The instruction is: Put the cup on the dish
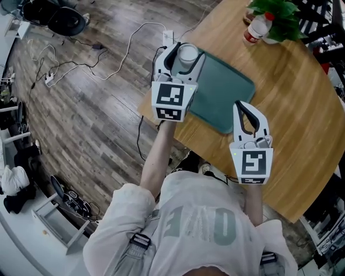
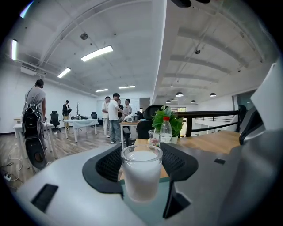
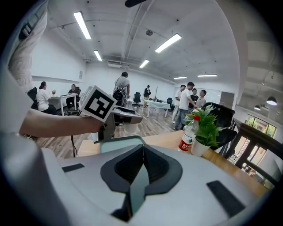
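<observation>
1. my left gripper (image 2: 141,152) has its dark pads (image 2: 108,165) pressed on either side of the cup (image 2: 141,174). i grip it low on the body so the rim is free and it stands upright. it is frosted white, and i cannot tell whether anything is in it.
2. my right gripper (image 3: 144,148) has its jaws brought together with nothing between them. it has no part in this step, so i hold it idle near my body, over the near end of the dish (image 1: 226,94) and apart from the cup.
3. the cup is over the far left corner of the green dish, and green shows right under its base in the left gripper view. i cannot tell whether the base is touching the dish or is just above it.
4. the dish lies flat at the edge of the wooden table (image 1: 291,81), so there is a level place to set the cup down without tipping it.
5. as i judge it, the carry is nearly finished. what is left is to settle the base fully, open the left jaws, and draw back without knocking the cup.
6. the risk is its spot close to the dish's edge. a nudge inward first would be safer.
7. a bottle (image 1: 256,29) and a plant (image 1: 277,16) stand at the far end of the table, well out of my way.
</observation>
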Motion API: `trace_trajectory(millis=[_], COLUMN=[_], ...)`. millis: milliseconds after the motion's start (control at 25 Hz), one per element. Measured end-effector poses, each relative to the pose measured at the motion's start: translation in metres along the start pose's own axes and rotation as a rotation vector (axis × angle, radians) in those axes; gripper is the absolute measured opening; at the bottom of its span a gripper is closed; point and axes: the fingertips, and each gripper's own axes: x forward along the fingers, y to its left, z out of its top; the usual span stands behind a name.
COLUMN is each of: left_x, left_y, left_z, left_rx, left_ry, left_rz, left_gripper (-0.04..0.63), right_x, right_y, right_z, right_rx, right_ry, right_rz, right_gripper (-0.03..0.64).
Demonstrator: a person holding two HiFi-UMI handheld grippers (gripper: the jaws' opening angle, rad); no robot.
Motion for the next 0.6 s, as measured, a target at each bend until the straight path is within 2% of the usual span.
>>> trace_trajectory(millis=[200, 400, 600], left_x=[0.014, 0.026, 0.038], left_y=[0.006, 0.014, 0.021], left_z=[-0.025, -0.044, -0.062], left_rx=[-0.021, -0.052, -0.050], left_ry=[0.048, 0.074, 0.121], left_rz=[0.000, 0.013, 0.018], left_gripper=[0.275, 0.275, 0.275], right_x=[0.000, -0.001, -0.002], right_y=[-0.001, 0.004, 0.007], right_z=[-0.004, -0.011, -0.016], right_rx=[0.005, 0.084, 0.080], right_ry=[0.030, 0.044, 0.056], right_rz=[-0.002, 0.048, 0.047], right_gripper=[0.020, 0.020, 0.020])
